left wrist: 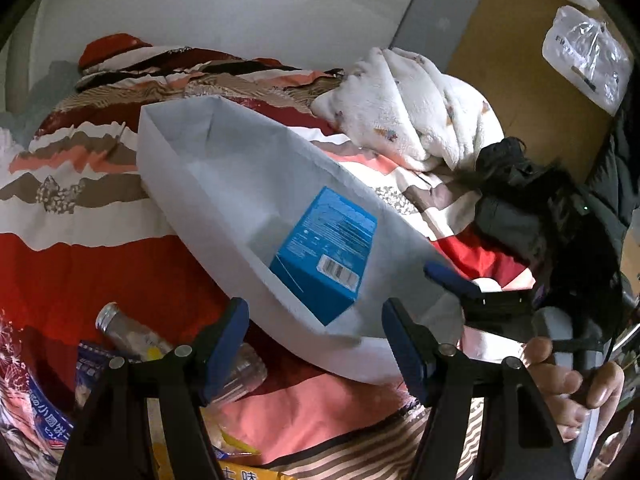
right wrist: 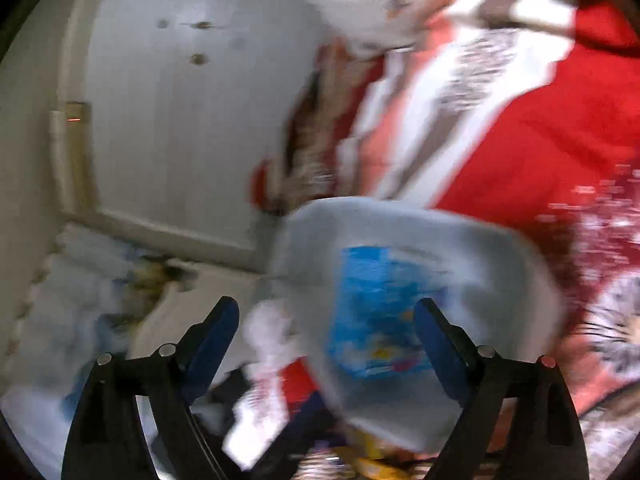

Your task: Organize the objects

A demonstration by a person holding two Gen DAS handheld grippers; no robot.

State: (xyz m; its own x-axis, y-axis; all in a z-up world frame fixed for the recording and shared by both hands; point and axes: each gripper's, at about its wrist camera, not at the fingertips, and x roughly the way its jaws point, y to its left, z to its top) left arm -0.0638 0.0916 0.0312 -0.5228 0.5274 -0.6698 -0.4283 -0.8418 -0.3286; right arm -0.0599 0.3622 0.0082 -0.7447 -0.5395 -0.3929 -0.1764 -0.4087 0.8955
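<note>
A long white open box (left wrist: 224,184) lies on a red, white and brown patterned bedspread (left wrist: 80,248). A blue carton (left wrist: 324,248) with a barcode lies inside it near the near end. My left gripper (left wrist: 316,344) is open and empty just in front of the box's near rim. The right gripper (left wrist: 452,276) shows in the left wrist view at the box's right rim, held by a hand. In the blurred right wrist view, my right gripper (right wrist: 326,340) is open, with the white box (right wrist: 500,264) and blue carton (right wrist: 376,312) between and beyond its fingers.
A clear bottle (left wrist: 132,332) and snack packets (left wrist: 52,412) lie on the bed at lower left. A white fleece blanket (left wrist: 404,108) and black clothing (left wrist: 520,208) are at the right. A plastic bag (left wrist: 584,56) lies on the floor. A white wall (right wrist: 180,120) stands to the left.
</note>
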